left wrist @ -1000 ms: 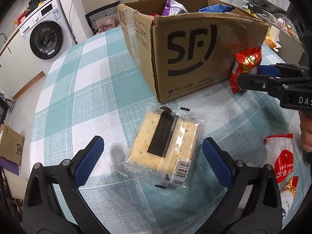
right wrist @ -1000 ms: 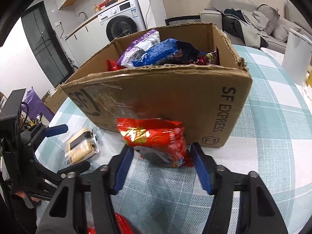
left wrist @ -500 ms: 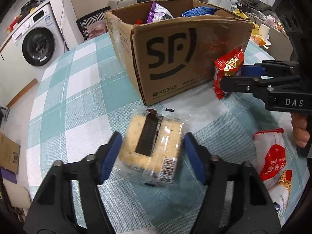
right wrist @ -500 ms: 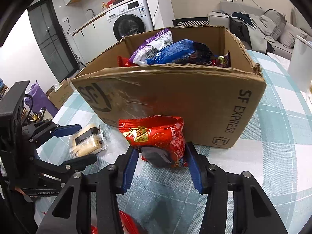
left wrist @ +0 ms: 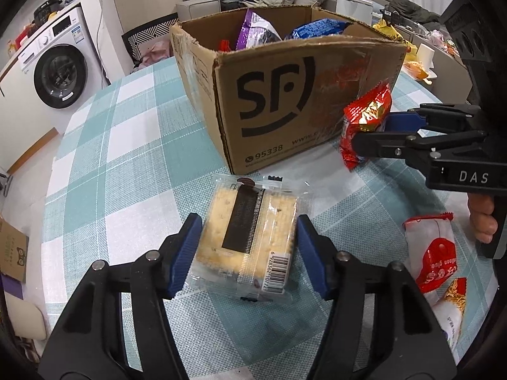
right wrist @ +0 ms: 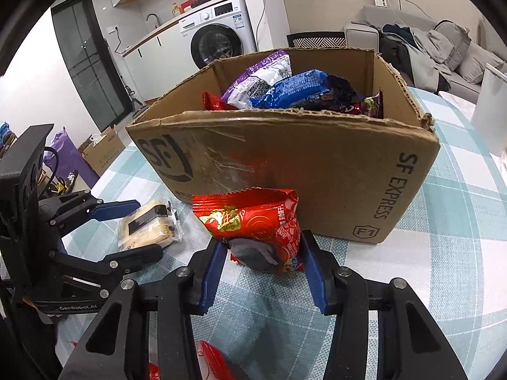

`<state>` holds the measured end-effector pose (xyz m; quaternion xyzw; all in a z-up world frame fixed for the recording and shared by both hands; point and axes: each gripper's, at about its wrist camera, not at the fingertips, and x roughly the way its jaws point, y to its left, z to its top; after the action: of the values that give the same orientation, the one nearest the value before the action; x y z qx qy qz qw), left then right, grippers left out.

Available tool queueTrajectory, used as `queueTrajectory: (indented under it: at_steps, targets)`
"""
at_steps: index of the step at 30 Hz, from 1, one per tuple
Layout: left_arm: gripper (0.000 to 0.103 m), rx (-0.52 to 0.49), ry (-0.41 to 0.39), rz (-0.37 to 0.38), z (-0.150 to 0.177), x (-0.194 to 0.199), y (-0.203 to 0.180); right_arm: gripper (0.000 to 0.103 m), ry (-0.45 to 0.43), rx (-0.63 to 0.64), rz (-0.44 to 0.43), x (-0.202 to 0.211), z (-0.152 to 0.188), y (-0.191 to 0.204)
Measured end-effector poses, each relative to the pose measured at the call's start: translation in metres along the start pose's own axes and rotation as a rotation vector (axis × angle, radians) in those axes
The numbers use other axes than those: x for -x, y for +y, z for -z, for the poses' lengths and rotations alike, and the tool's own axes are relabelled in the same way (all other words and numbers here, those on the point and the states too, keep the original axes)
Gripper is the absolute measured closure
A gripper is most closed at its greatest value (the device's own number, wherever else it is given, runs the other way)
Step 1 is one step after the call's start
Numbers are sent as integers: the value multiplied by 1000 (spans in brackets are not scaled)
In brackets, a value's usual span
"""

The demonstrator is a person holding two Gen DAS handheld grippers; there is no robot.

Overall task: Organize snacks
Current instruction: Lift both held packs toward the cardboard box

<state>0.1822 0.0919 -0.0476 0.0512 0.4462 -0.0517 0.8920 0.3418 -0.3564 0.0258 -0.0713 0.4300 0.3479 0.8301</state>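
Observation:
A clear-wrapped cracker pack (left wrist: 250,234) lies at the tablecloth in front of the SF cardboard box (left wrist: 285,110). My left gripper (left wrist: 247,253) is shut on it, a blue pad against each long side. The right wrist view shows the same pack (right wrist: 147,228) at the left. A red snack bag (right wrist: 253,221) stands against the box's front wall (right wrist: 317,164), and my right gripper (right wrist: 263,262) is shut on its lower half. The left wrist view has that red bag (left wrist: 364,120) and right gripper (left wrist: 374,129) at the right. The box holds purple, blue and red packets.
A white-and-red bag (left wrist: 434,253) and a noodle snack bag (left wrist: 450,300) lie on the checked cloth at the right. Another red packet (right wrist: 212,361) sits under my right gripper. A white container (right wrist: 491,110) stands at the far right. Fingers of a hand (left wrist: 481,221) hold the right tool.
My left gripper's jaws went from wide apart to closed on the cracker pack. The right jaws tightened on the red bag. Both views now look a little more over the box.

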Motion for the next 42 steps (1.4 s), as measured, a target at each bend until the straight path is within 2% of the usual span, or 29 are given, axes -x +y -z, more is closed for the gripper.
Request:
queueTrajectory:
  at_steps: [13, 15, 18, 22, 25, 27, 29, 35, 38, 41, 42]
  targets:
    - [46, 27, -70, 9, -7, 26, -2, 55, -41, 10, -19, 17, -2, 4]
    - [64, 39, -82, 21, -9, 31, -2, 55, -47, 13, -21, 20, -3, 5]
    - [64, 54, -101, 41, -11, 40, -2, 55, -59, 19, -23, 26, -6, 7]
    - [64, 27, -73, 4, -11, 38, -6, 55, -54, 19, -23, 29, -7, 9]
    - [57, 4, -57, -23, -8, 35, -6, 55, -56, 18, -28, 30, -9, 10]
    - [34, 9, -43, -39, -7, 31, -4, 55, -57, 19, -27, 31, -8, 10]
    - [31, 18, -28, -42, -5, 23, 1, 55, -55, 18, -26, 32, -9, 10]
    - [30, 46, 62, -40, 2, -2, 9, 55, -54, 15, -27, 31, -9, 8]
    - [30, 61, 62, -23, 3, -5, 13, 55, -56, 14, -29, 30, -9, 8]
    - [48, 73, 60, 34, 4, -5, 15, 55, -56, 14, -28, 30, -9, 8]
    - [48, 69, 59, 29, 4, -5, 14, 55, -58, 14, -28, 30, -9, 8]
